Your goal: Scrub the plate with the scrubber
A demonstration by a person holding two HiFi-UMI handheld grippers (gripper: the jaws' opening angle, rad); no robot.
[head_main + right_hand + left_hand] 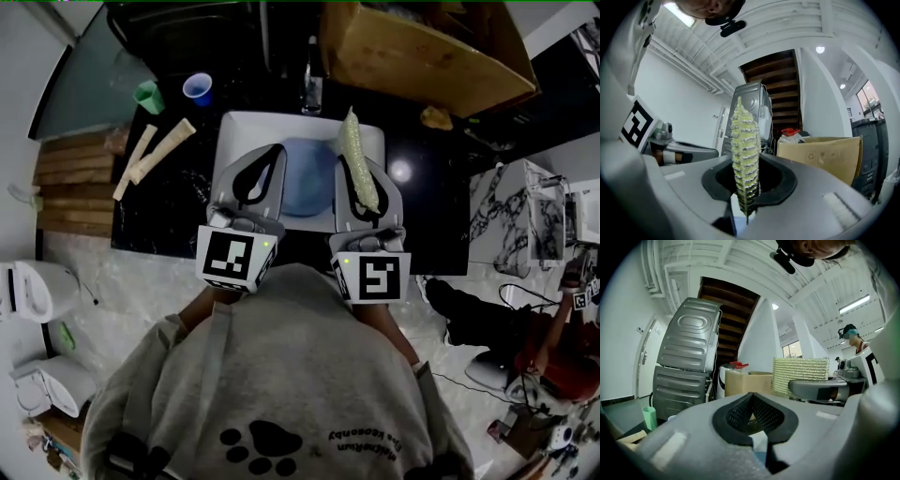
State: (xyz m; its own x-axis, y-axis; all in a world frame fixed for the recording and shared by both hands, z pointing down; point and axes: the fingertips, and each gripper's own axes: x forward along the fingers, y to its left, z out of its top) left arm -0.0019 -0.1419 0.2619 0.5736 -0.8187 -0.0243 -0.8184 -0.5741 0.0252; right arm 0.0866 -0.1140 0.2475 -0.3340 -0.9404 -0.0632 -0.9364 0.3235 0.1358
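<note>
The right tongs (746, 158) are clamped on a flat, coarse yellow-green mesh scrubber (743, 126), held edge-up above the white rectangular sink (239, 127). The left tongs (752, 394) are pressed together, empty. The smooth round blue plate (305, 183) lies in that sink. This fits either coming in to scrub or lifting clear afterwards.

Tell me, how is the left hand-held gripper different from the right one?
The left hand-held gripper is empty, while the right hand-held gripper holds the yellow-green scrubber. The left one's jaws meet tip to tip; the right one's jaws pinch the scrubber, which stands on edge and pokes out past them. Both are grey, shut, and held side by side above the white sink with the blue plate in it.
</note>
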